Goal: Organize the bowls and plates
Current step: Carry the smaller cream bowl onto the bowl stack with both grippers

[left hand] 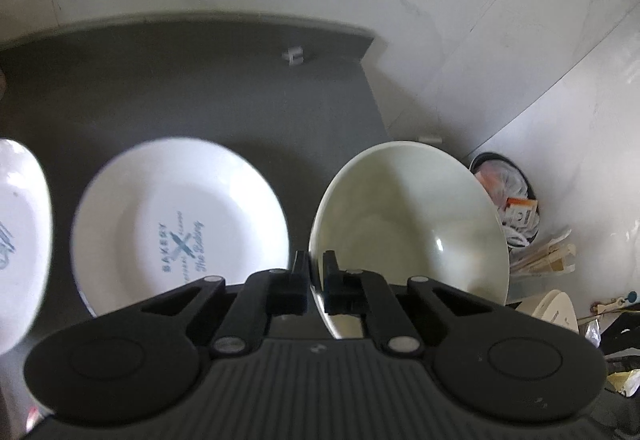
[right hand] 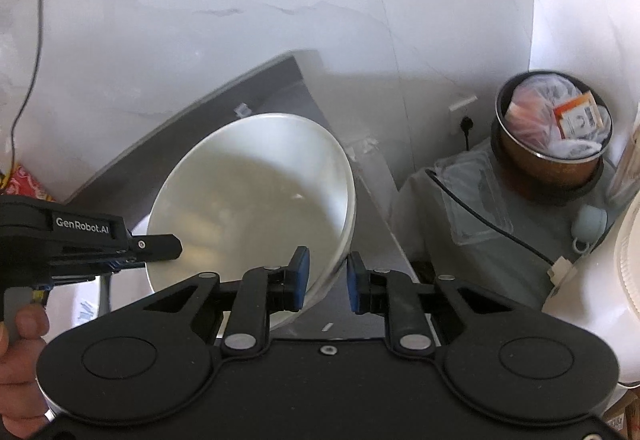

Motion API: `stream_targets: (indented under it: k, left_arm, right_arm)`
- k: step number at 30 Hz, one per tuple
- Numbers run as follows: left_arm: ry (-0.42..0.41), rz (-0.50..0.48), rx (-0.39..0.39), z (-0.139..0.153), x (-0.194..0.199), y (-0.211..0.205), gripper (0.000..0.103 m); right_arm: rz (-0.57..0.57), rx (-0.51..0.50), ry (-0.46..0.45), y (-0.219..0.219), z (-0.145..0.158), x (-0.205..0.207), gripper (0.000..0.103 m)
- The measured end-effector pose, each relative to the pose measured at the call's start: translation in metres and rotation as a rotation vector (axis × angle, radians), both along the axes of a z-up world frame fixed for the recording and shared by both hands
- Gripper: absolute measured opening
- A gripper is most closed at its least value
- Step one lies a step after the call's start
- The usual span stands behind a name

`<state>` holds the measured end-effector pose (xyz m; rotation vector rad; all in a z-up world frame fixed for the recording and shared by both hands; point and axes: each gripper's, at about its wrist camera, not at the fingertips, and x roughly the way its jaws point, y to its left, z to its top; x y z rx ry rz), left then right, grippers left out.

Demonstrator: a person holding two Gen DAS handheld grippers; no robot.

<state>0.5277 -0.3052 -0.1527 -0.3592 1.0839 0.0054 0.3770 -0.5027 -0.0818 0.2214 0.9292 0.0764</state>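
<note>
Left gripper (left hand: 315,268) is pinching the near rim of a pale green bowl (left hand: 412,215), fingers (left hand: 298,280) clenched on the rim, one outside and one inside; the bowl is tilting up off the dark grey bench (left hand: 180,87), its right part overhanging the bench edge. The left wrist view alone is showing a white plate (left hand: 180,215) with blue "BAKERY" print lying flat on the bench just left of the bowl, and part of a second printed white plate (left hand: 20,240) at the far left edge, blurred. The right wrist view is not showing the plates clearly; instead it is showing the same bowl (right hand: 256,207) from the other side, the left gripper (right hand: 160,246) marked "GenRobot.AI" gripping its left rim, and a person's hand (right hand: 20,360) wrapping that gripper's handle. Right gripper (right hand: 328,280) is straddling the bowl's lower right rim, blue-padded fingers (right hand: 300,280) spread apart with a gap on the outer side, so released, not clamping. A round brown bin (right hand: 552,143) is standing on the floor to the right, well apart from the bench, stuffed with white plastic wrap and an orange-and-white carton (right hand: 580,115); the left view is showing the same bin (left hand: 508,199) only partly, behind the bowl's rim. A black cable (right hand: 488,224) is running across a grey cloth (right hand: 460,232) beside the bin in the right view only.
</note>
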Motion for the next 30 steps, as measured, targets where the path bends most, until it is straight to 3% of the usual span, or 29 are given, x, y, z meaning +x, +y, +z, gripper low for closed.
stream_targets:
  k: [15, 30]
  left_arm:
    - [-0.118, 0.034, -0.004, 0.064, -0.057, 0.046, 0.005]
    - [-0.117, 0.037, -0.048, 0.076, -0.123, 0.101, 0.006]
  right_arm:
    - [0.055, -0.021, -0.110, 0.054, 0.041, -0.043, 0.020]
    - [0.099, -0.013, -0.097, 0.100, 0.058, -0.096, 0.020]
